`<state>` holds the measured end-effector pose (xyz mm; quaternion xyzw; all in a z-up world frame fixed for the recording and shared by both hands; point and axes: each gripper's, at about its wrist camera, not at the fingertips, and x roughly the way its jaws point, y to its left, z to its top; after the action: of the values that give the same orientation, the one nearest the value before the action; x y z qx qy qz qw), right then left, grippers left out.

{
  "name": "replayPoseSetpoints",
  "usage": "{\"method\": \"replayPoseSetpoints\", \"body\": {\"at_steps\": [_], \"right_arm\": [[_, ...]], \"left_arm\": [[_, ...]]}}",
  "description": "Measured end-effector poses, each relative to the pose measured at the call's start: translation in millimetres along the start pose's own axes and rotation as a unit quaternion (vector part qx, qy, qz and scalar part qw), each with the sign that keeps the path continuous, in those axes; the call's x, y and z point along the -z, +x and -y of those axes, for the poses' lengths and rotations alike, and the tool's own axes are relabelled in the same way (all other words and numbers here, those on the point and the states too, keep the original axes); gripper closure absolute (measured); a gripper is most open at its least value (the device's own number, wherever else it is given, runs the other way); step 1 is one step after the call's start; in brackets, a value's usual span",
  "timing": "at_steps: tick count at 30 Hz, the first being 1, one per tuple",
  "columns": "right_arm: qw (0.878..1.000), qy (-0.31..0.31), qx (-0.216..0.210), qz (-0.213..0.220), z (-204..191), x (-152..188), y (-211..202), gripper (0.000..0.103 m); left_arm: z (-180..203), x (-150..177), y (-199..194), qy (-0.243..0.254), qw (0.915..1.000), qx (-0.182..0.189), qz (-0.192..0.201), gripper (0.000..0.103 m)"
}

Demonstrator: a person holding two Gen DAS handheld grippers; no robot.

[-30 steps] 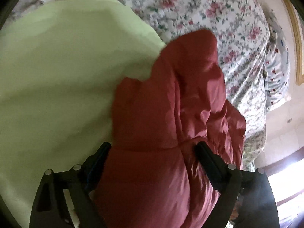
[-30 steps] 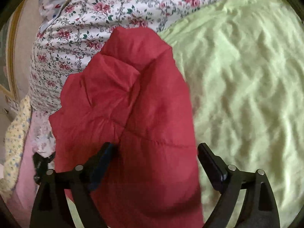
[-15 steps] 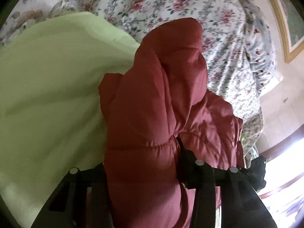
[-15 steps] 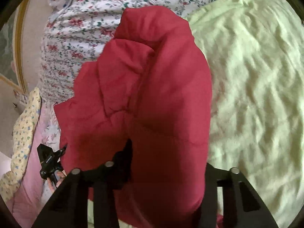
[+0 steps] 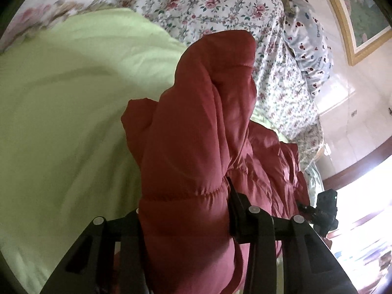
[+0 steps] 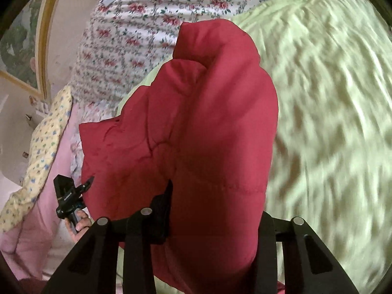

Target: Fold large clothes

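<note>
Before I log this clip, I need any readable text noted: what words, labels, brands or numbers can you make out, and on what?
Small white lettering on the black body of the left gripper, seen from the right wrist view: too small and blurred to read.
Red puffer jacket: no label or print visible.
Green bedsheet, floral quilt, framed picture: no text.
</note>
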<state>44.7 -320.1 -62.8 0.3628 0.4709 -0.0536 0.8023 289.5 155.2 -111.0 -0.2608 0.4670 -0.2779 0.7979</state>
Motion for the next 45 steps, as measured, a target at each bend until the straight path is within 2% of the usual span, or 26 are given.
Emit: {"method": "replayPoseSetpoints", "body": {"at_steps": [7, 11, 14, 19, 21, 23, 27, 32, 37, 38, 39, 40, 42, 43, 44, 45], "right_arm": [[1.0, 0.001, -0.003, -0.004, 3, 28, -7, 0.064], [1.0, 0.008, -0.002, -0.002, 14, 30, -1, 0.057], [1.0, 0.011, 0.001, -0.003, 20, 31, 1, 0.049], [1.0, 0.005, 0.008, -0.006, 21, 31, -3, 0.04], [1.0, 0.004, 0.018, -0.005, 21, 30, -6, 0.032], [1.0, 0.004, 0.026, 0.0, 21, 27, -9, 0.024], [0.999, -0.004, 0.047, 0.021, 19, 16, -18, 0.021], [0.997, -0.009, 0.065, 0.047, 16, -9, -19, 0.017], [0.996, -0.003, 0.077, 0.045, 17, -39, -3, 0.017], [0.996, -0.002, 0.079, 0.046, 17, -44, 0, 0.017], [0.996, -0.001, 0.081, 0.049, 17, -48, 3, 0.017], [0.995, -0.004, 0.085, 0.054, 15, -51, 4, 0.02], [0.992, -0.017, 0.107, 0.065, 9, -52, 3, 0.044], [0.991, -0.022, 0.116, 0.069, 6, -51, 2, 0.066], [0.99, -0.026, 0.116, 0.081, 2, -50, -2, 0.077], [0.989, -0.029, 0.115, 0.093, -1, -49, -6, 0.08]], "left_arm": [[-8, 27, -20, -0.005, 0.9999, -0.007, -0.01, 0.065], [-12, 30, -14, -0.006, 0.9995, -0.03, -0.005, 0.061], [-9, 33, -12, 0.006, 0.9985, -0.054, 0.001, 0.053], [0, 37, -19, 0.022, 0.9959, -0.087, 0.008, 0.033], [2, 36, -24, 0.026, 0.9948, -0.098, 0.011, 0.023], [6, 33, -31, 0.032, 0.9927, -0.114, 0.025, 0.02], [24, 24, -44, 0.046, 0.9888, -0.129, 0.059, 0.02], [53, 15, -32, 0.079, 0.9869, -0.128, 0.059, 0.02], [71, 2, 1, 0.111, 0.9768, -0.177, 0.046, 0.021], [74, -1, 8, 0.114, 0.974, -0.191, 0.044, 0.026], [76, -2, 14, 0.12, 0.9699, -0.208, 0.04, 0.045], [80, -5, 22, 0.122, 0.9688, -0.213, 0.034, 0.054], [85, -7, 30, 0.121, 0.9692, -0.213, 0.027, 0.074], [88, -7, 32, 0.12, 0.9692, -0.213, 0.028, 0.078], [91, -9, 32, 0.119, 0.9694, -0.212, 0.031, 0.082], [94, -10, 29, 0.119, 0.9697, -0.21, 0.037, 0.084]]}}
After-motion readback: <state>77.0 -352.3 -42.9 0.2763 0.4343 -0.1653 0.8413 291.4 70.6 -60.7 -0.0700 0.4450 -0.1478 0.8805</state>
